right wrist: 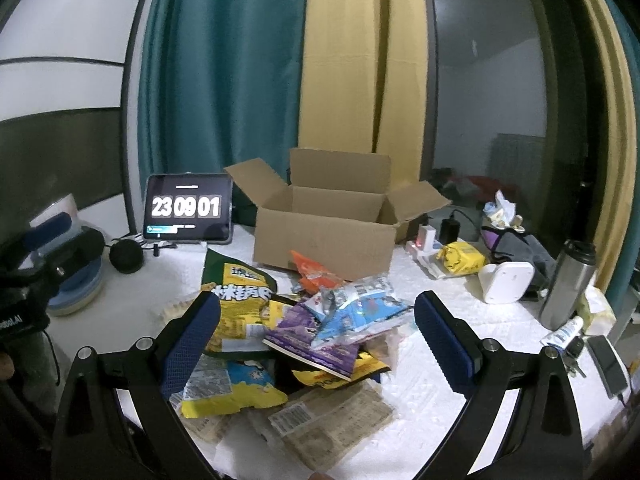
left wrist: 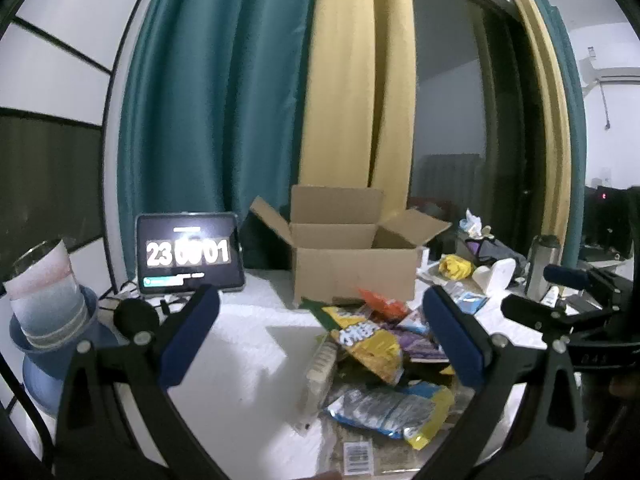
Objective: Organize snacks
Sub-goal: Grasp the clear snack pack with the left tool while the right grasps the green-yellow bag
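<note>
A pile of snack packets lies on the white table in front of an open cardboard box. The pile holds a yellow-green bag, a purple packet, a light blue packet and an orange packet. My right gripper is open above the pile, holding nothing. In the left wrist view the pile and the box show too. My left gripper is open and empty, left of the pile. The right gripper shows at that view's right edge.
A tablet showing 23 09 01 stands left of the box, with a black round object beside it. Blue bowls with a cup stand far left. A steel flask, a white device, a phone and clutter lie at the right.
</note>
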`<state>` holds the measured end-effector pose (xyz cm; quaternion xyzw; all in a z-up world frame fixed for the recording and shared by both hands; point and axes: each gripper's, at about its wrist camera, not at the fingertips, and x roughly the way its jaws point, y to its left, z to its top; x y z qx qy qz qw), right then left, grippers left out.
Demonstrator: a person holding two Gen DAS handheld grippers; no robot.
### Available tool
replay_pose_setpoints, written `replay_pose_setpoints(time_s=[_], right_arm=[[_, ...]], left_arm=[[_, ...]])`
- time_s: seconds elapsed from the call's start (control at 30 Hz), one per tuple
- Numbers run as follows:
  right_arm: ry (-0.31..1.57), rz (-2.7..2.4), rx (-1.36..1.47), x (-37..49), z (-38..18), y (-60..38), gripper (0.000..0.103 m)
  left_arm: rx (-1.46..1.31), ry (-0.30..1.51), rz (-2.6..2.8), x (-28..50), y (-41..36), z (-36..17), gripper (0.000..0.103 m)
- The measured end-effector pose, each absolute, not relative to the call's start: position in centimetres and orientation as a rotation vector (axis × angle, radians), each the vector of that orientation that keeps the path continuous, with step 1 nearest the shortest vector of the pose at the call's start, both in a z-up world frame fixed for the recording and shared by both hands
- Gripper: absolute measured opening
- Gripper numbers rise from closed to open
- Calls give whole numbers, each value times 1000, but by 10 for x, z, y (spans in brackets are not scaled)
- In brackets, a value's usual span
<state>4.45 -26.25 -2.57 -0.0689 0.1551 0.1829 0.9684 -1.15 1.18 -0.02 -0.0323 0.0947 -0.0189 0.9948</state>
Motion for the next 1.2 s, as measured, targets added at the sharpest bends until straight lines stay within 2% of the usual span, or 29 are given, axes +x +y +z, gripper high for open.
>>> replay_pose_setpoints(time_s=[0.33, 0.83, 0.87, 0.93, 0.97, 1.0, 1.07, 1.13, 1.2], right_arm=[[414, 474, -197, 82, -50, -211, 100], [671, 573, -301, 150, -103, -154, 99], [682, 572, -314, 153, -105, -151, 96], [710, 591, -330, 158, -111, -147, 82], [722, 600, -334, 160, -112, -146, 66], [730, 607, -336, 161, -112, -145, 64], [736, 626, -325, 164, -112, -146, 61], [738, 649, -293, 167, -108, -152, 60], [731, 663, -282, 168, -103, -154, 56]], left_arm=[[-127, 323, -23, 24, 35, -36, 102], [-239, 571, -156, 90, 61, -97, 101], [-234, 592, -165, 95, 59, -101, 101], [-232, 623, -187, 102, 56, -104, 100], [-234, 638, -196, 106, 54, -106, 98], [-232, 663, -208, 112, 51, -109, 88], [-256, 698, -240, 122, 52, -114, 77], [-247, 730, -241, 130, 49, -118, 51], [-235, 751, -237, 137, 47, -121, 36]])
